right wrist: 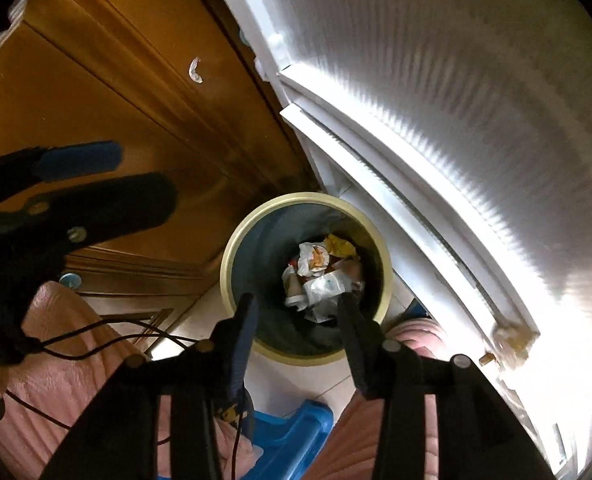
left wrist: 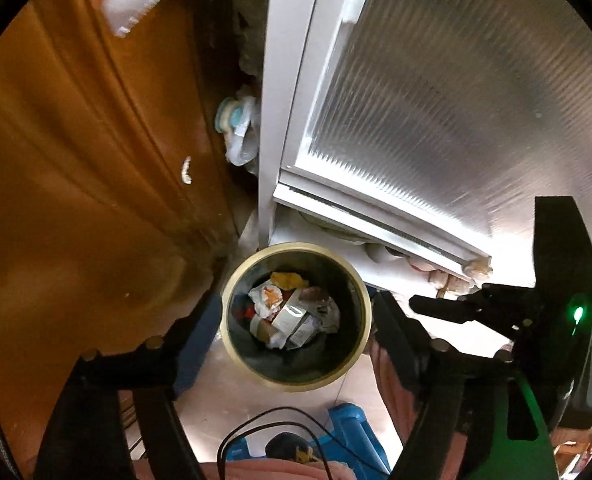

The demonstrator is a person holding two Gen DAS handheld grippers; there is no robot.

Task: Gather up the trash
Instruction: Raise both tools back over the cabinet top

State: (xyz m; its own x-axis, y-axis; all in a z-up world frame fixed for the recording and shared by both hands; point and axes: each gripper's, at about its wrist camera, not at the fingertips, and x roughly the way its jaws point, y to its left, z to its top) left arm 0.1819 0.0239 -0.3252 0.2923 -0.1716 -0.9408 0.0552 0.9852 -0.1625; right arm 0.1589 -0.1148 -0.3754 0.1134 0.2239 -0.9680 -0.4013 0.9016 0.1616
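My left gripper (left wrist: pixel 296 316) is spread wide and empty, right above the bin (left wrist: pixel 231 344). My right gripper (right wrist: pixel 296 308) is half open, also empty, over the same bin (right wrist: pixel 227 264). The trash (right wrist: pixel 320 276) lies at its bottom, straight below both.

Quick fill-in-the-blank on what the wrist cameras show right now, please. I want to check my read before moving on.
1. The trash bin has a ____-coloured rim.
2. Neither the left gripper nor the right gripper holds anything; the jaws of both stand ____.
3. The bin stands on the floor between a white glass door and a brown ____ cabinet.
4. The crumpled wrappers and small boxes lie ____ the bin.

Missing words: cream; open; wooden; inside
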